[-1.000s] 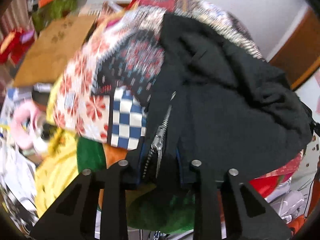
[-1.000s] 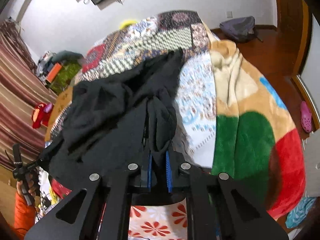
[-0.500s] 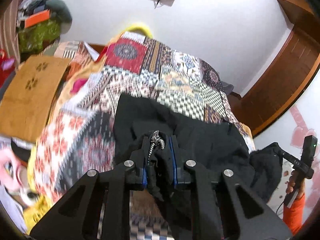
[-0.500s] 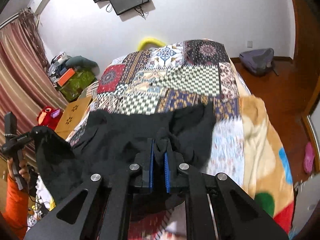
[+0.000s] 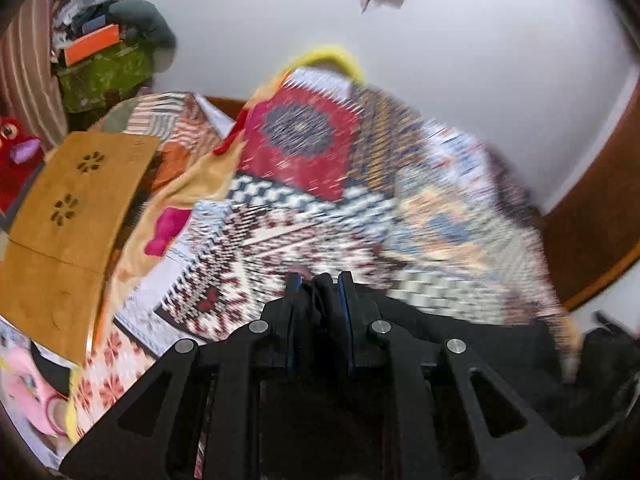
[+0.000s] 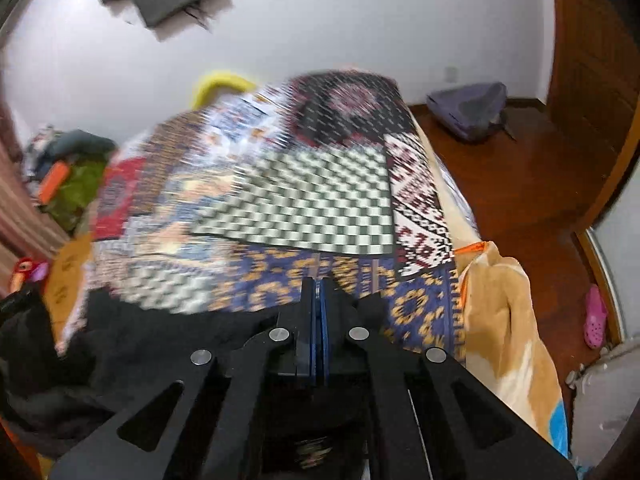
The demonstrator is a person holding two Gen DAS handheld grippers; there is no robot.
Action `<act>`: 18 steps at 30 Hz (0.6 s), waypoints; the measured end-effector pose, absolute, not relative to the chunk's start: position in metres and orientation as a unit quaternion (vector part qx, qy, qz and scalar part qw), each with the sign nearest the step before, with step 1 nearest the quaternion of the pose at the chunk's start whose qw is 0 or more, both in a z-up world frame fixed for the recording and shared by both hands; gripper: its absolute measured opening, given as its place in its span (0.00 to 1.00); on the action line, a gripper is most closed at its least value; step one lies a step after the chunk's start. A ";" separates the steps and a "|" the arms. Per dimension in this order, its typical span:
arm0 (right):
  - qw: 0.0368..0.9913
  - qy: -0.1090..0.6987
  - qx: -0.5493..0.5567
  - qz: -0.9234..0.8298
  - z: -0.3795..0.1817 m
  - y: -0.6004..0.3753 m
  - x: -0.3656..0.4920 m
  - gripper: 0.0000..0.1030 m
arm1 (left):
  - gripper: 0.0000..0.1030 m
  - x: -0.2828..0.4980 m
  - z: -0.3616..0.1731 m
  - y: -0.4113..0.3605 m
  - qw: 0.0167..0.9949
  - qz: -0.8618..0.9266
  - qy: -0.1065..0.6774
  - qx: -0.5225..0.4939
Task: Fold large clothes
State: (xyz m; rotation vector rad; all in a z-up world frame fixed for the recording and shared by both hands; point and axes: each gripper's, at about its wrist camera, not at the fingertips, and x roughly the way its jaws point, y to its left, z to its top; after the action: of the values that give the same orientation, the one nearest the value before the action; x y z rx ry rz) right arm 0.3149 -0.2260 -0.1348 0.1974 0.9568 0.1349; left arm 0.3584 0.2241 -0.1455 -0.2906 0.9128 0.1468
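Observation:
A large black garment (image 5: 500,344) lies across the near end of a patchwork quilt (image 5: 320,208) on a bed. In the left wrist view my left gripper (image 5: 318,292) is shut on a bunched fold of it, which shows between the pads. The cloth spreads away to the lower right. In the right wrist view my right gripper (image 6: 319,296) has its pads pressed together on a thin edge of the black garment (image 6: 140,340). Cloth rises to the fingers on both sides and trails off to the lower left over the quilt (image 6: 304,208). Both views are motion-blurred.
A wooden board (image 5: 68,208), a red plush toy (image 5: 16,160) and a green pile (image 5: 104,72) stand left of the bed. A fleece blanket (image 6: 504,320) hangs off the right side. On the wooden floor lie a grey backpack (image 6: 468,112) and a pink slipper (image 6: 596,316).
Both grippers have swept over the bed toward its far end, dragging the black garment. It has dropped low in both views and much more quilt shows. The other hand is gone from view.

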 end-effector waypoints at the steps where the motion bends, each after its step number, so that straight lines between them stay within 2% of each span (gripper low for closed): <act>1: 0.876 0.469 0.097 0.059 -0.143 -0.228 0.322 0.02 | 0.16 0.369 -0.161 0.224 0.879 0.076 0.452 -0.132; 5: 0.858 0.504 0.090 0.040 -0.183 -0.230 0.339 0.02 | 0.16 0.394 -0.216 0.222 0.860 0.103 0.491 -0.098; 8: 0.856 0.507 0.097 0.041 -0.191 -0.233 0.336 0.02 | 0.16 0.402 -0.241 0.220 0.848 0.098 0.512 -0.092; 13: 0.882 0.467 0.067 0.018 -0.155 -0.237 0.321 0.02 | 0.17 0.397 -0.227 0.218 0.852 0.092 0.510 -0.076; 15: 0.889 0.454 0.054 0.017 -0.134 -0.236 0.313 0.03 | 0.28 0.392 -0.207 0.217 0.857 0.093 0.502 -0.065; 16: 0.891 0.450 0.049 0.021 -0.124 -0.233 0.310 0.04 | 0.40 0.387 -0.193 0.216 0.862 0.092 0.495 -0.060; 17: 0.893 0.446 0.044 0.025 -0.112 -0.231 0.304 0.06 | 0.48 0.381 -0.177 0.214 0.870 0.088 0.482 -0.057; 18: 0.895 0.442 0.042 0.033 -0.100 -0.227 0.296 0.13 | 0.50 0.374 -0.160 0.212 0.879 0.083 0.466 -0.055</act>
State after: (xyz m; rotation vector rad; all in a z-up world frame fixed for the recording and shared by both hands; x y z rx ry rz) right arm 0.2960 -0.2269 -0.0996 0.0877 0.9166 0.0676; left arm 0.3743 0.2121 -0.1599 -0.1149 0.9722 0.1720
